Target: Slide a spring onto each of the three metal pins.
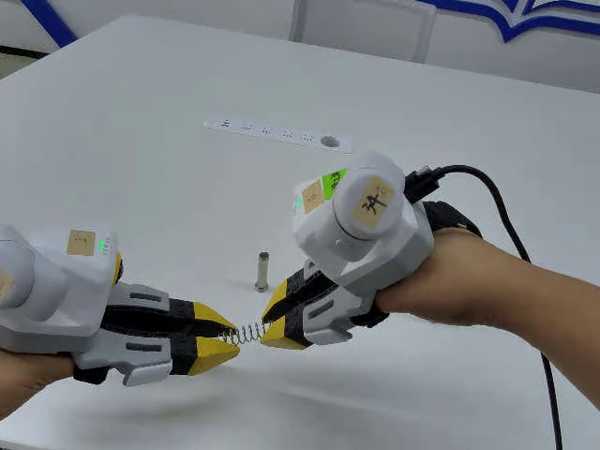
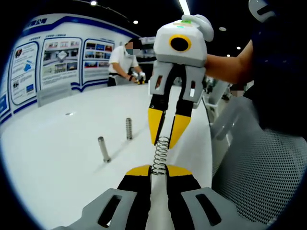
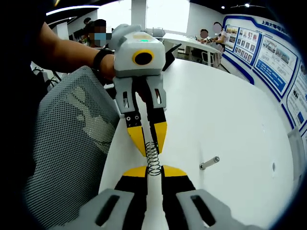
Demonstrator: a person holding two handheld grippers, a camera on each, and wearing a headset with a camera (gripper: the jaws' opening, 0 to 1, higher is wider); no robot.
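Head view, left to right. The left gripper point(image 1: 232, 336) sits at lower left of frame, jaws pressed onto the left end of the spring point(image 1: 248, 331). The spring is held up off the surface point(image 1: 141, 187) at low centre of frame. Its long axis lies roughly flat and runs left-right, bridging the two grippers. The right gripper point(image 1: 268, 328) is just right of it, jaws nipping the other end, so both pinch the same spring, one end each. A bare pin point(image 1: 262, 270) stands upright on the surface just above the spring in frame, closer to the right gripper's tips than to the left's. A power strip point(image 1: 278, 133) lies further up, well apart.

Left gripper view: the pin point(image 2: 103, 149) is at left centre. A second pin point(image 2: 128, 128) stands just right of it and looks ribbed, likely wearing a spring, but it is too small to be sure. The spring point(image 2: 160, 153) runs from this view's own jaws up into the right gripper point(image 2: 163, 142).

Right gripper view: the spring point(image 3: 153, 163) is at centre, the left gripper point(image 3: 150, 151) above it, and the pin point(image 3: 209, 163) off to the right of frame.

Key relation: the spring axis is flat and the pin axis is vertical, roughly a right angle off. Probably one gripper must let go and the other tip the spring upright over the pin's top. The right gripper is nearer, so it looks the likely one to carry it.
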